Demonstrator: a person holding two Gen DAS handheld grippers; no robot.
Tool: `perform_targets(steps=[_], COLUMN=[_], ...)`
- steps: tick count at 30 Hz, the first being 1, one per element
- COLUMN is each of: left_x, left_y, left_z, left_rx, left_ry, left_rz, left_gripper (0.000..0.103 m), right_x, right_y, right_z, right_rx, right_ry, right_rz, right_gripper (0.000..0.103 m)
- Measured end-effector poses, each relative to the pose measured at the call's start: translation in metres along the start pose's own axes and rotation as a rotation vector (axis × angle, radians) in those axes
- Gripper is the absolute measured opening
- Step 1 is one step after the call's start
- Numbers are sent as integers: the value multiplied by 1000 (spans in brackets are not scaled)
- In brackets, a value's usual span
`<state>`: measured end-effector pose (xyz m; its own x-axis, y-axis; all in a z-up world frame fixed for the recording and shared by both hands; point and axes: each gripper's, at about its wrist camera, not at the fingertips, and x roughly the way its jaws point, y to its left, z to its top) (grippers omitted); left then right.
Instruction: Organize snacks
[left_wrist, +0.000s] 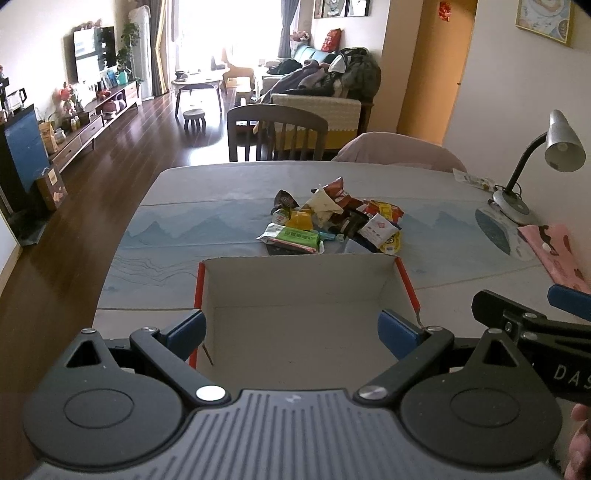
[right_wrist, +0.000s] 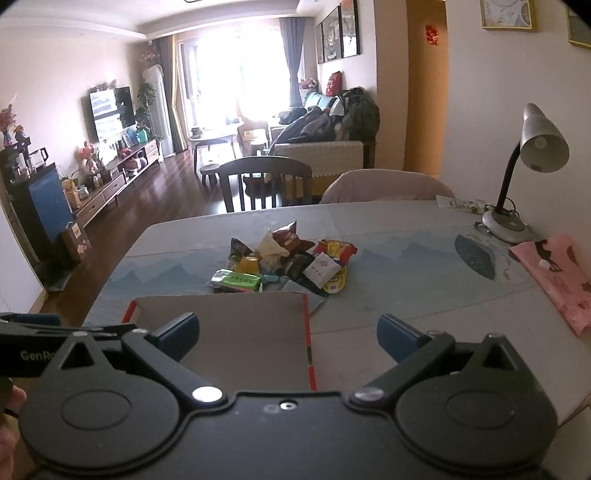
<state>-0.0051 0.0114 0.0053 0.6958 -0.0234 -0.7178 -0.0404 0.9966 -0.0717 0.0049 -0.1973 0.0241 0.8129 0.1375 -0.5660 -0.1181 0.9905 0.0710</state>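
A pile of snack packets (left_wrist: 332, 218) lies in the middle of the table, with a green packet (left_wrist: 295, 236) at its front left; the pile also shows in the right wrist view (right_wrist: 284, 262). An open, empty cardboard box (left_wrist: 295, 317) with red edges stands in front of the pile, also in the right wrist view (right_wrist: 236, 332). My left gripper (left_wrist: 293, 330) is open and empty over the box's near part. My right gripper (right_wrist: 288, 334) is open and empty above the box's right edge; it also shows at the right of the left wrist view (left_wrist: 517, 317).
A desk lamp (left_wrist: 546, 162) stands at the table's right back. A pink cloth (left_wrist: 557, 254) lies on the right edge. Two chairs (left_wrist: 277, 133) stand behind the table. The table (left_wrist: 184, 221) has a blue patterned cover.
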Motion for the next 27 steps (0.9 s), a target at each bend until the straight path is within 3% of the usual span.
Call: perform_targets(steps=[17, 27], left_x=[-6, 16], left_y=[0, -1], left_z=[2, 17], left_rx=[14, 30], left_ry=[-4, 18], left_rz=[-16, -12], left_gripper=[100, 100], right_x=[0, 23], right_y=[-1, -3], right_z=[2, 10], right_rx=[9, -63], right_ry=[-27, 53], right_rz=[8, -5], right_gripper=[103, 102])
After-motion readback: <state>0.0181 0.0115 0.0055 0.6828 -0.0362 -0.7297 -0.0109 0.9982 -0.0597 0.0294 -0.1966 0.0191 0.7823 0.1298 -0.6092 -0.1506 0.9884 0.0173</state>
